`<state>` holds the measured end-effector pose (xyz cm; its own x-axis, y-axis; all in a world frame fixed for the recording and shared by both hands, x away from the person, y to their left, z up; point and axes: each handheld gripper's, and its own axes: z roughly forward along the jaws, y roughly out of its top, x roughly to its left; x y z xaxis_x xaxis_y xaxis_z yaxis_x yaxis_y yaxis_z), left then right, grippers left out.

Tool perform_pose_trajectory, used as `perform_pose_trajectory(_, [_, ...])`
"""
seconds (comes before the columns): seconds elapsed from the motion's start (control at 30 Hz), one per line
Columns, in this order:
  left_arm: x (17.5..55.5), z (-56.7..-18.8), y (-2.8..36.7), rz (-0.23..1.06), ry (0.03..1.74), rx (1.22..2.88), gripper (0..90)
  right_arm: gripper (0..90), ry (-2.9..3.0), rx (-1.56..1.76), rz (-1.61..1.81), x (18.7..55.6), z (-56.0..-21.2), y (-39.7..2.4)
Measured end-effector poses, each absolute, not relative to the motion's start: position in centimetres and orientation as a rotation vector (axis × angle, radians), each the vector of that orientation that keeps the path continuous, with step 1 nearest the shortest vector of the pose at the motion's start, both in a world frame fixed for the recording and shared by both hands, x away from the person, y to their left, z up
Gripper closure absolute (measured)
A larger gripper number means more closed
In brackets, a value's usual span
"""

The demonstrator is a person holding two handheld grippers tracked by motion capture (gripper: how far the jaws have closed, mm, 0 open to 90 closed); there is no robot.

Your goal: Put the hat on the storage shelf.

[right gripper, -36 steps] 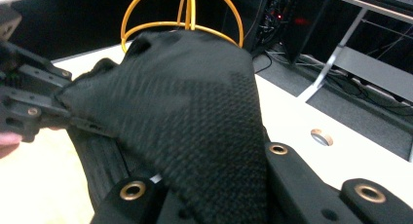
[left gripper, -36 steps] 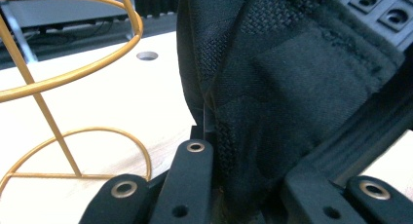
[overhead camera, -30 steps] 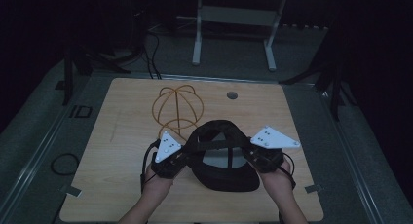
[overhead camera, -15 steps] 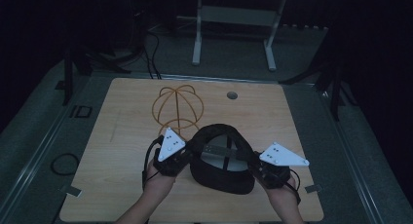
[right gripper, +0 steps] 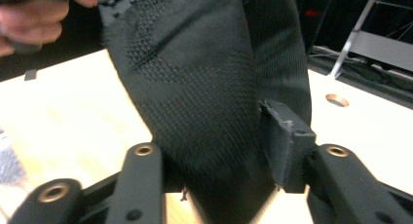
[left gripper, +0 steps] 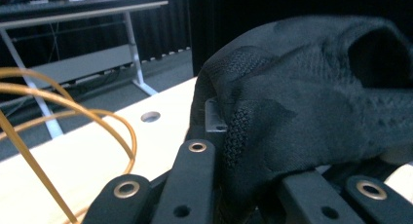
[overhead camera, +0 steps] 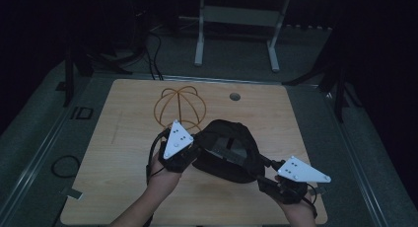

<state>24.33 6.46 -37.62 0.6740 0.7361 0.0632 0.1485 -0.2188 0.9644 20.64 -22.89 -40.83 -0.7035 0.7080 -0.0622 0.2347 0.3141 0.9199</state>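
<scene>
- The room beyond the wooden table (overhead camera: 123, 138) is dark; a pale metal frame (overhead camera: 236, 19) on the floor behind it is dim and cut off at the top.
- The black knitted cap (overhead camera: 224, 153) hangs above the near middle of the table, between the two grippers; its dark cloth gives little detail from above, and no label or writing can be read on it.
- The left gripper (overhead camera: 190, 153) is clenched on the cap's left edge, with cloth bunched between its jaws in the left gripper view.
- The right gripper (overhead camera: 263, 170) has just been opening; the cap's cloth lies between its jaws, against one pad and loose at the other.
- A gold wire dome stand (overhead camera: 180, 108) sits just beyond the cap, its near part hidden behind the cap.
- Since the earlier frames the right hand has drawn out to the near right, and the cap now sits tilted.
</scene>
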Motion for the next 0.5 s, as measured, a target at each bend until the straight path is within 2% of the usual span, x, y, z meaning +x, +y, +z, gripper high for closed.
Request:
perform_pose_trajectory(0.07, [24.3, -37.6, 6.5, 0.636, 0.715, 1.737, 88.2, 51.7, 2.129, 0.833, 1.378, 20.5, -40.9, -23.1])
perform_pose_trajectory(0.1, [24.0, -37.2, 6.1, 0.652, 0.683, 1.753, 88.2, 47.1, 2.156, 0.815, 1.392, 20.0, -41.1, -23.5])
perform_pose_trajectory(0.2, [24.0, -37.0, 6.2, 0.662, 0.672, 1.752, 88.1, 44.0, 2.184, 0.789, 1.417, 19.5, -41.3, -24.0])
perform_pose_trajectory(0.5, [23.8, -36.5, 7.8, 0.66, 0.615, 1.695, 88.1, 41.8, 2.231, 0.778, 1.456, 18.7, -41.5, -26.2])
